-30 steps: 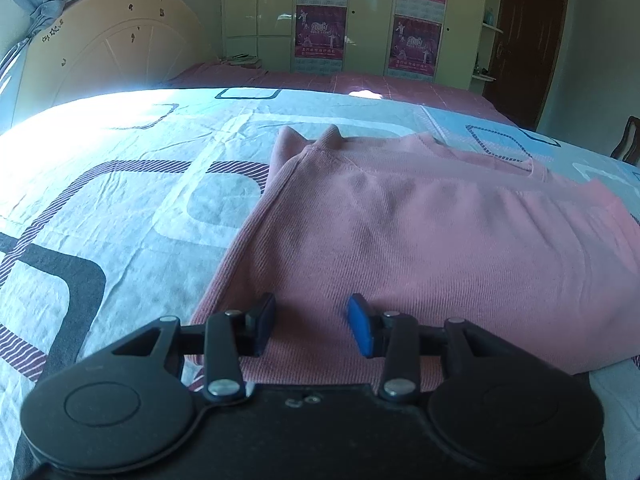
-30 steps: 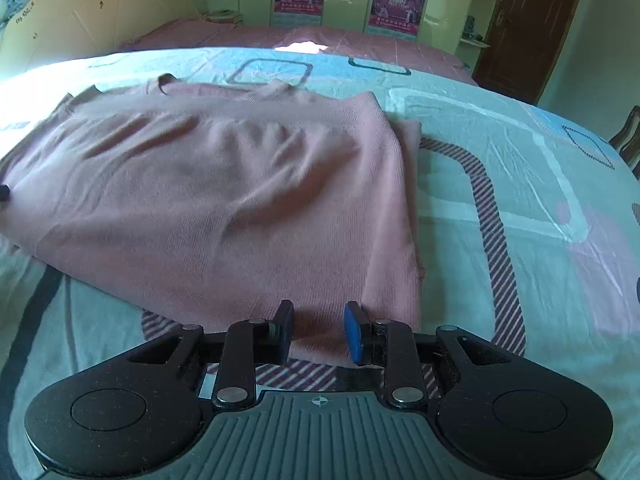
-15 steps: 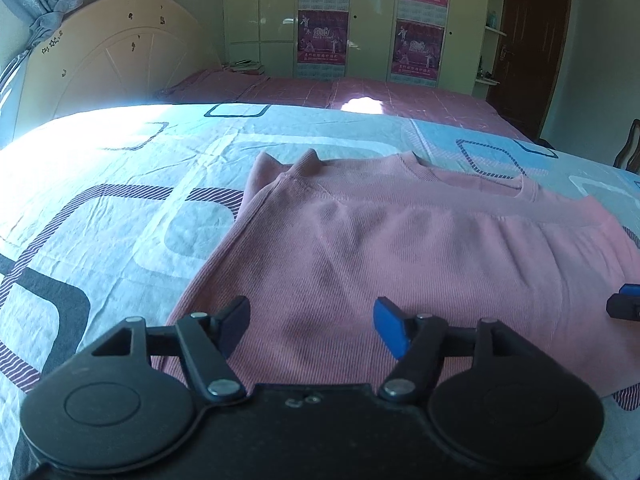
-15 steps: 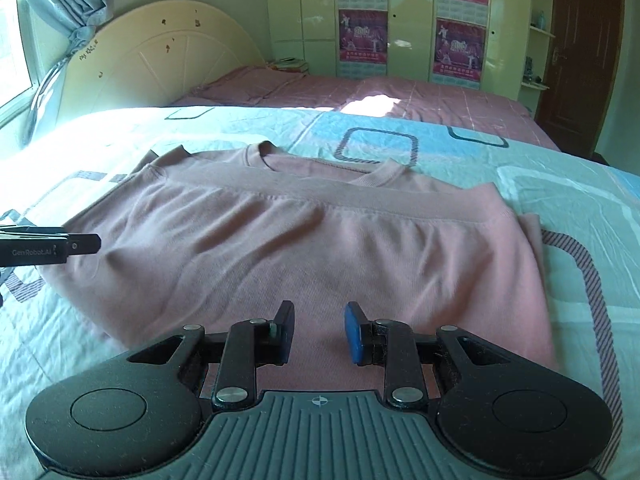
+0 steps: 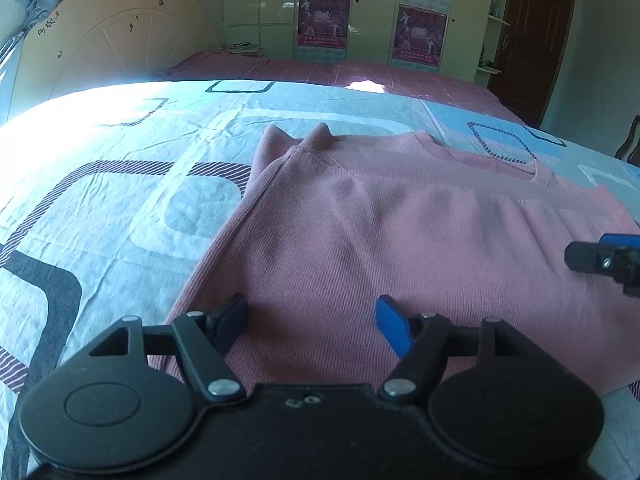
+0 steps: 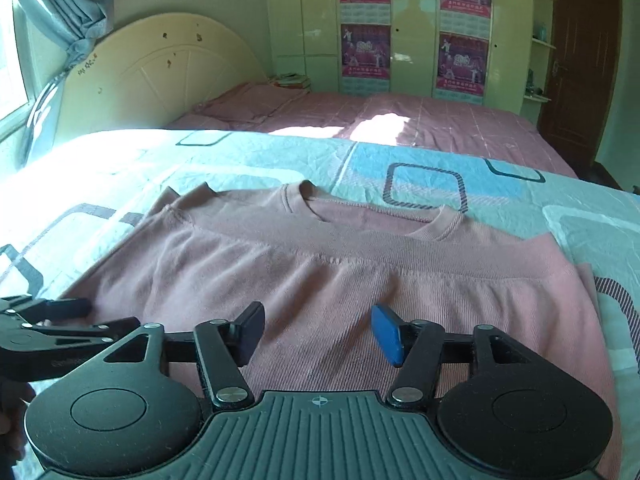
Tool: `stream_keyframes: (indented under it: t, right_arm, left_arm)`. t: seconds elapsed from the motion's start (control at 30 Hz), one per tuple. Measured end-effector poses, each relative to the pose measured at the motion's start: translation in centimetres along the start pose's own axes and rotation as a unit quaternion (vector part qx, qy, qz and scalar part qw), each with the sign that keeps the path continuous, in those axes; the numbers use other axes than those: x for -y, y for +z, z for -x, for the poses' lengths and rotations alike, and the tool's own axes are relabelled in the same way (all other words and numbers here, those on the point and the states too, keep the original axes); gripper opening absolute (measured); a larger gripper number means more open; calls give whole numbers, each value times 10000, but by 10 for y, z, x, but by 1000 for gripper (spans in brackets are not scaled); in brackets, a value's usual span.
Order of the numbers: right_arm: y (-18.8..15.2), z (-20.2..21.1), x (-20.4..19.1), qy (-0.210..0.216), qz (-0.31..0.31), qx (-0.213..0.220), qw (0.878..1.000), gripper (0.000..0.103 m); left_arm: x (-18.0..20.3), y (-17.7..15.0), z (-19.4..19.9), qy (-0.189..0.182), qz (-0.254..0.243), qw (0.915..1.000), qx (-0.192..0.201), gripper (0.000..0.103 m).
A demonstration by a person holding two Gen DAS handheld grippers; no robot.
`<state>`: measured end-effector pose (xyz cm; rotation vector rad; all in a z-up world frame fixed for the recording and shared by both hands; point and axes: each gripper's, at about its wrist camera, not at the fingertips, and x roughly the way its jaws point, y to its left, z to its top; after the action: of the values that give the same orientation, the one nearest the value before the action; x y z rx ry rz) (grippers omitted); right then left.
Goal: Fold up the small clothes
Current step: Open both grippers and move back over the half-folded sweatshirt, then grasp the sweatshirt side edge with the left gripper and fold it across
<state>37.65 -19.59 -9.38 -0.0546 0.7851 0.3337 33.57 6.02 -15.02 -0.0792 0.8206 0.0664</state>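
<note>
Left wrist view: pink sweater (image 5: 400,240), soft, limp knit, best pinched at its folded edge; both grippers' fingers (image 5: 232,320) gape empty, having just opened.

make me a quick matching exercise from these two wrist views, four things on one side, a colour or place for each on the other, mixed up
Things:
1. sweater
2. headboard
3. door
4. posters

Colour or place:
A. dark brown, at the far right of the room
B. pink, lying flat on the patterned bedsheet
C. stuck on the pale wardrobe doors
D. cream, arched, beside the grey curtain

Pairs: 1-B, 2-D, 3-A, 4-C
</note>
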Motion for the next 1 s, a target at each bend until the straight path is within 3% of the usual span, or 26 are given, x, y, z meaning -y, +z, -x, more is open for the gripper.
stream_keyframes:
  t: [0.13,0.27,0.4,0.7,0.83,0.9,1.0]
  right_arm:
    - [-19,-23,0,-220,131,-359,9990,58]
    - [-18,-18,0,-221,42,-286,9993,59]
    - [-11,0,0,-158,-229,48,9996,59]
    - [-13,13,-4,-74,-204,-20,9998,59]
    - [-17,20,-4,-89,-155,-2,9998,59]
    - [-20,21,-2,-83,-180,-8,9998,59]
    - [-23,17,0,-117,-244,-45,9996,59]
  left_arm:
    - [-10,0,13,-224,232,9994,-77,70]
    - [-20,-3,25,-404,484,9976,-269,71]
    - [-28,-6,31,-612,855,9931,-516,71]
    - [-38,-25,35,-908,1497,9794,-1008,72]
    - [-46,-36,33,-1046,1930,9715,-899,73]
    - [-50,-39,30,-1148,2179,9661,-770,78]
    - [-53,-35,20,-1337,2490,9577,-536,93]
